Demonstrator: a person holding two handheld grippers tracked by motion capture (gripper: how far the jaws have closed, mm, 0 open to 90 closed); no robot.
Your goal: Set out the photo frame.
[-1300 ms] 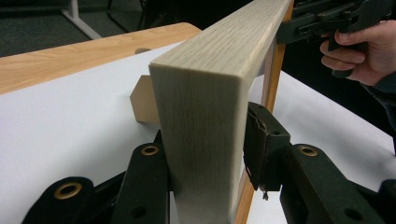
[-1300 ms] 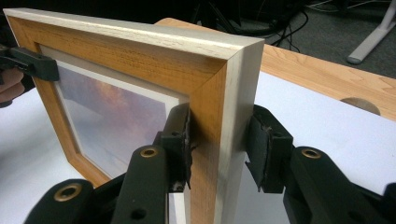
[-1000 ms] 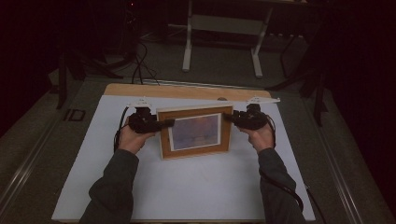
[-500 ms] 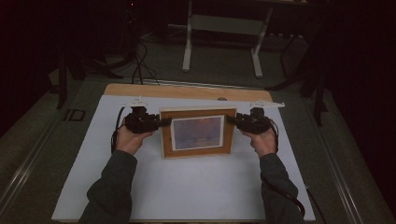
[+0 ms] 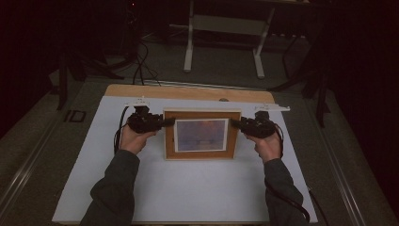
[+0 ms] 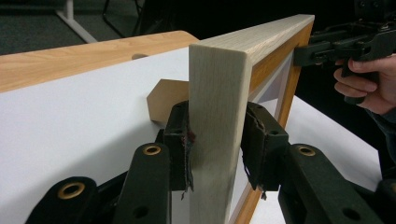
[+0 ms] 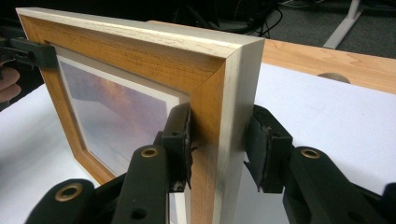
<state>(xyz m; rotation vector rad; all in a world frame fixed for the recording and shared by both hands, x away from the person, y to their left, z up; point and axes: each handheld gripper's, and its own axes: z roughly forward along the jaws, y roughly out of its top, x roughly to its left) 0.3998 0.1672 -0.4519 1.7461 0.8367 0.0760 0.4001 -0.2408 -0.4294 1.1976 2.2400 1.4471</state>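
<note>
A wooden picture frame (image 5: 202, 134) with a sunset print stands upright on the white table sheet (image 5: 188, 188), square to the table. My left gripper (image 5: 167, 123) is shut on its left edge; its jaws have just been closing, and in the left gripper view (image 6: 215, 140) both pads press on the pale side of the frame (image 6: 219, 116). My right gripper (image 5: 235, 124) clamps the right edge, with one pad on the front and one on the back in the right gripper view (image 7: 217, 140). A cardboard easel flap (image 6: 163, 100) sticks out behind the frame.
A bare wooden strip (image 5: 188, 92) runs along the table's far edge. Behind the table, a metal stand (image 5: 221, 42) and cables (image 5: 141, 61) lie on the dark floor. White sheet stretches in front of the frame.
The frame was skewed one second ago and now sits square to the table. Both hands have shifted slightly with it, and the left jaws have drawn in on the edge.
</note>
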